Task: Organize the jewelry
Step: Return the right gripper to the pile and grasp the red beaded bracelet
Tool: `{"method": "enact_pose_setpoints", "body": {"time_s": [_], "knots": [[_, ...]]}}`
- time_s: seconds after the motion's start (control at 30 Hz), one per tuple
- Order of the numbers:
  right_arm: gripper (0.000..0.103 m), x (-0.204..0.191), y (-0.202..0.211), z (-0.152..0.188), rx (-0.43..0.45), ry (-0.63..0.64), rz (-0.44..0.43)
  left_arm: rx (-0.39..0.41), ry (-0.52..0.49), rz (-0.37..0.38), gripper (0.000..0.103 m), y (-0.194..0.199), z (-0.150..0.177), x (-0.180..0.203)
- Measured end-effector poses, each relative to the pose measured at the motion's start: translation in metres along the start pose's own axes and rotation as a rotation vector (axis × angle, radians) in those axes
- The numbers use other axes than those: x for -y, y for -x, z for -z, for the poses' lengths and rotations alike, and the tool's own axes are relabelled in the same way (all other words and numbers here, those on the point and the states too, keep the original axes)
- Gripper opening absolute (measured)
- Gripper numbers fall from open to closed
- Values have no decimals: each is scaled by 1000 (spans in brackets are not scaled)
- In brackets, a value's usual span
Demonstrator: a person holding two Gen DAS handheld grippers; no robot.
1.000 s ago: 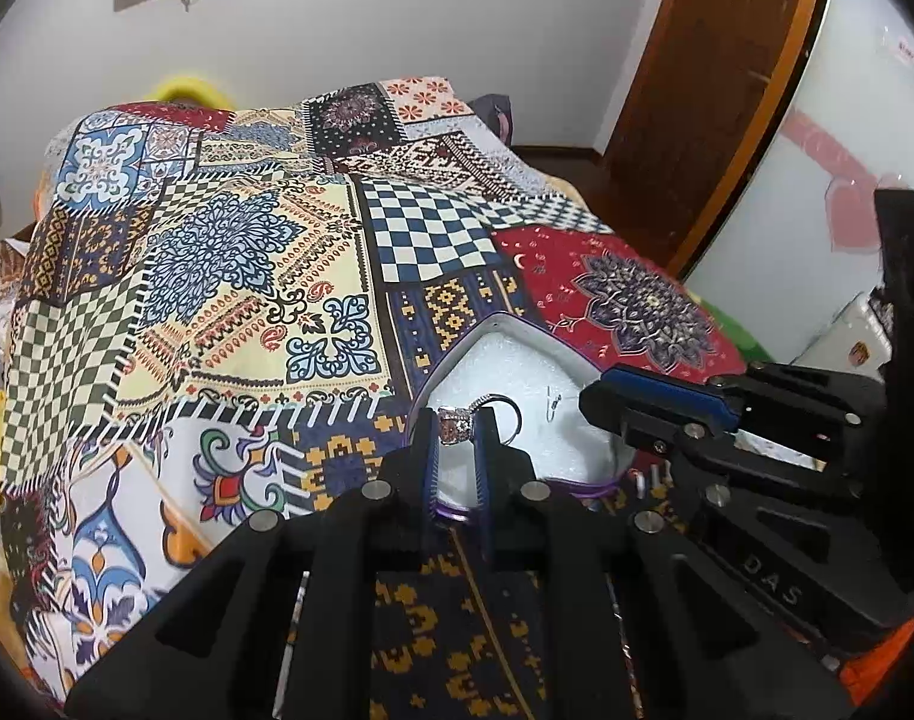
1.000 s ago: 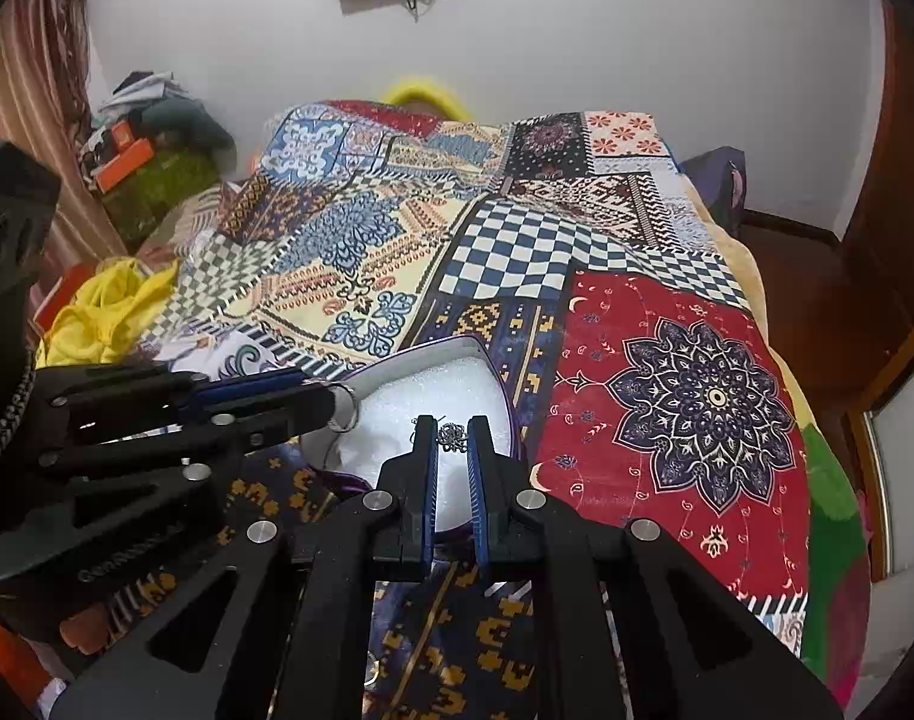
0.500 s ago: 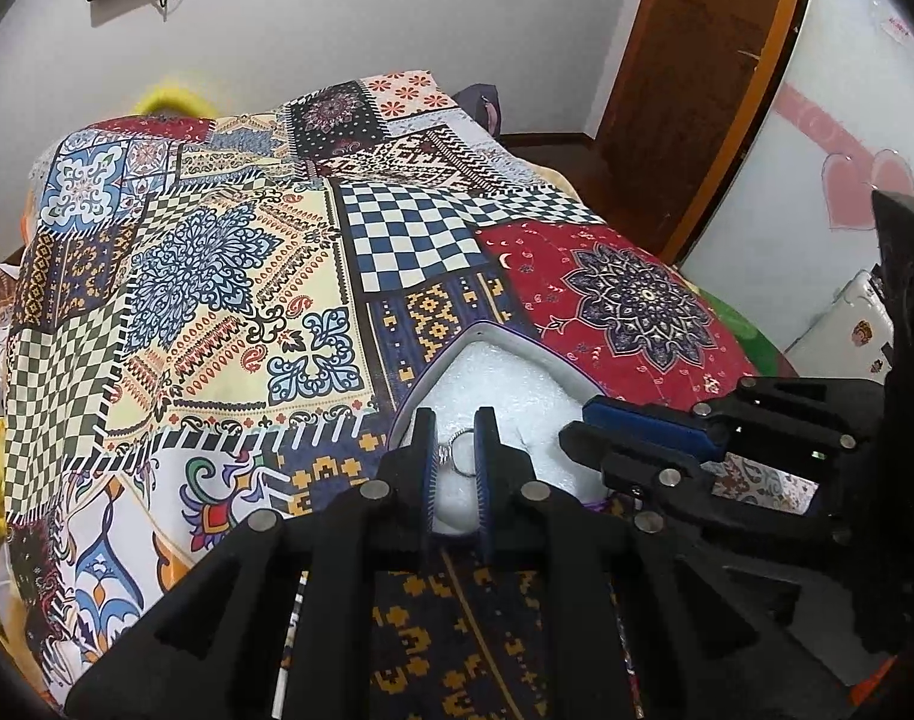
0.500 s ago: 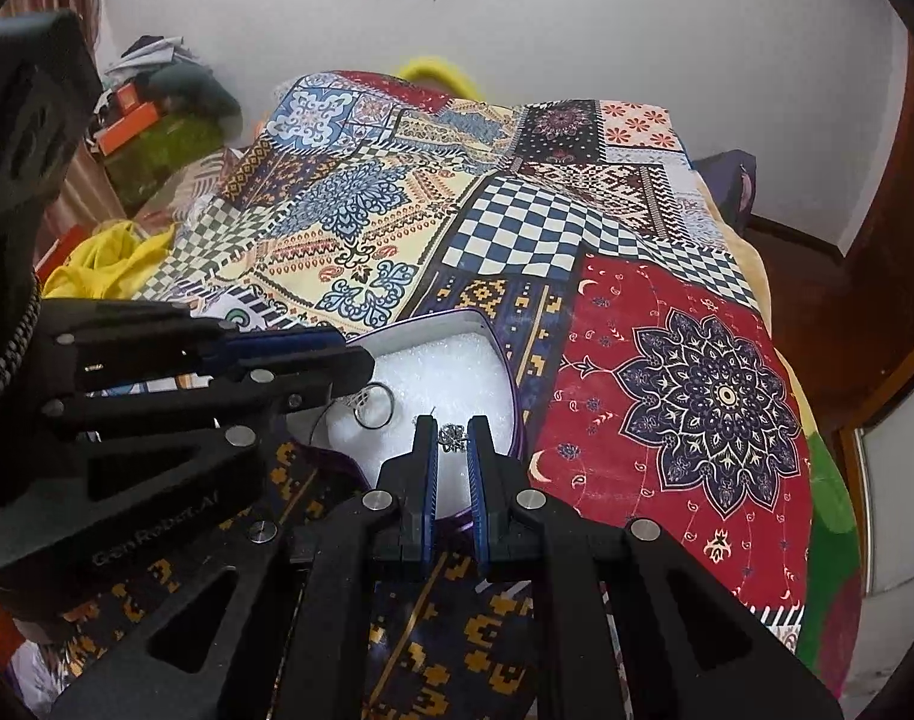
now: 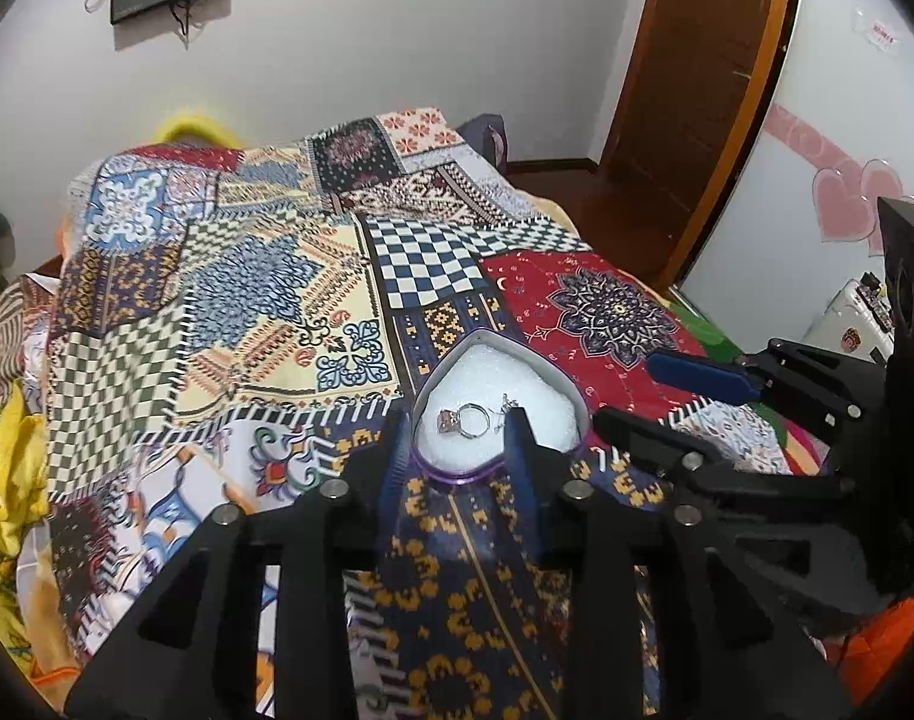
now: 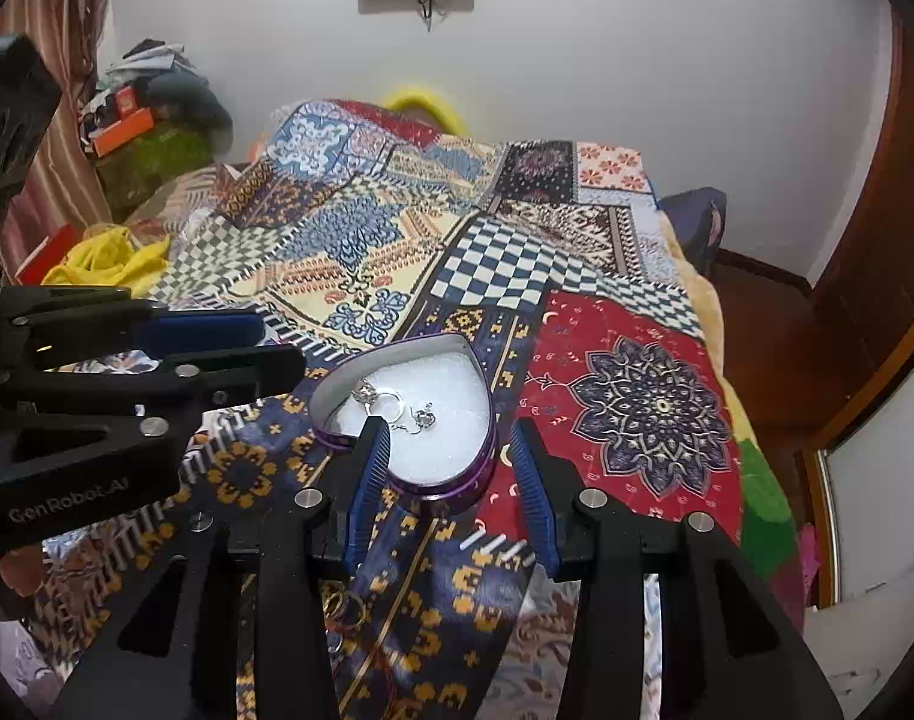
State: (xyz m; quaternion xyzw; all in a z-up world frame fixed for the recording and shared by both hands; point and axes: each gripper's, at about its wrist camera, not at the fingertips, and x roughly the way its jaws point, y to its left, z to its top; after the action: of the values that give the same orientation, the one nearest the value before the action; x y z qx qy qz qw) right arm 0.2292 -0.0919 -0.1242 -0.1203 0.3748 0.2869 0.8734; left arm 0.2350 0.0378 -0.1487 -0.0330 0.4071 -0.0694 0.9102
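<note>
Patchwork bedspread (image 5: 265,300) fills the room's bed from the yellow cloth (image 5: 1,480) at your left across to the wooden door (image 5: 697,90) at your right, and the heart-shaped box (image 5: 568,387) sits on it near the close edge.

Your left gripper (image 5: 457,438) hangs just short of the box with its jaws spread apart and nothing between them. The ring (image 5: 466,420) with its pinkish stone lies on the white foam inside the box, and the small silver charm (image 6: 422,417) rests just beside it. Your right gripper (image 6: 451,447) also stands wide open and empty, its fingers straddling the near half of the box.

Both pieces look stowed, so that part seems done. Gold rings (image 6: 343,606) lie on the cloth below your right gripper, outside the box, and likely remain to be put away.

Half a second ago both jaws were nearly together, the left one on the ring and the right one on the charm; now you have let both go.
</note>
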Motion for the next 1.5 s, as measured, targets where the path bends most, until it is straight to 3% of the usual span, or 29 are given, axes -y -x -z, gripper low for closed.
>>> {"method": "enact_pose_setpoints", "body": {"time_s": [0.23, 0.53, 1.03, 1.3, 1.5], "knots": [[38, -4, 32, 6, 42, -11, 15, 34, -11, -2, 48, 38, 13, 9], [44, -3, 61, 29, 56, -45, 37, 8, -33, 9, 49, 57, 44, 22], [44, 4, 45, 81, -80, -115, 50, -108, -48, 27, 49, 31, 92, 33], [44, -3, 30, 101, -140, -175, -29, -132, -36, 16, 49, 5, 93, 34], [44, -17, 23, 106, -133, -75, 26, -138, -57, 23, 49, -5, 89, 37]]}}
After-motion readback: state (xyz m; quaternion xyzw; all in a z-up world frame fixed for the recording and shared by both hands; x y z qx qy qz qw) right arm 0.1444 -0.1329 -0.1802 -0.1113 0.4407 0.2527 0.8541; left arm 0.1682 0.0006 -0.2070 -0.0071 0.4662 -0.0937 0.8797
